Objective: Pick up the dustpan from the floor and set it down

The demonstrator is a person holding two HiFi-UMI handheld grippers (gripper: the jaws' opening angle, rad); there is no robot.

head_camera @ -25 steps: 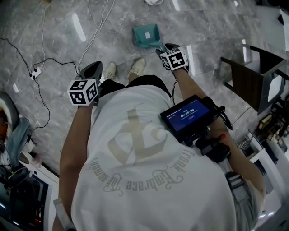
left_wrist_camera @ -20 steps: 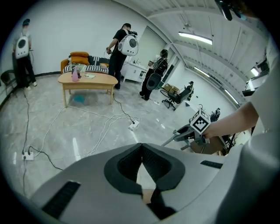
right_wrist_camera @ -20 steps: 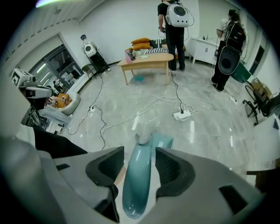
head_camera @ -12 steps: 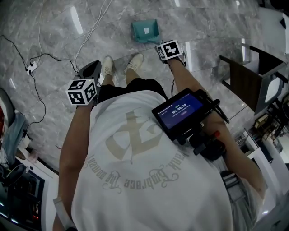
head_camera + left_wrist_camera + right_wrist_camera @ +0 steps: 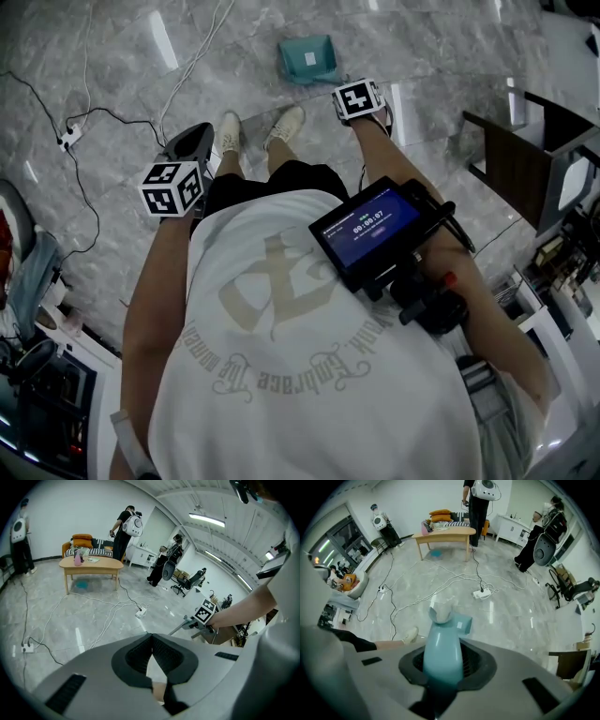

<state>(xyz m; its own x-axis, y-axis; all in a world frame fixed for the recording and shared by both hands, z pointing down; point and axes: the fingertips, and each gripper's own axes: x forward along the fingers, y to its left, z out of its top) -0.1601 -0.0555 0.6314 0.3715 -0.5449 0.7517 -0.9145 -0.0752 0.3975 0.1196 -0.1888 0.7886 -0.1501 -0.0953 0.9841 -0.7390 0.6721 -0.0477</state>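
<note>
Floor: glossy grey marble-look tile, light glare in streaks. Well ahead of right gripper: low wooden table, orange sofa behind it, against white wall. White cabinet further R. White cables + power strip on floor btwn gripper & table. Windows far L. Ahead of left gripper: ceiling strip lights up R, office chairs beyond. Dark wood unit near, R of right gripper.

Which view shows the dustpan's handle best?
Right gripper view: the teal dustpan handle fills the right claw, whose jaws have just been closing on it. Head view shows only the pan; left gripper view shows nothing clear of it.
</note>
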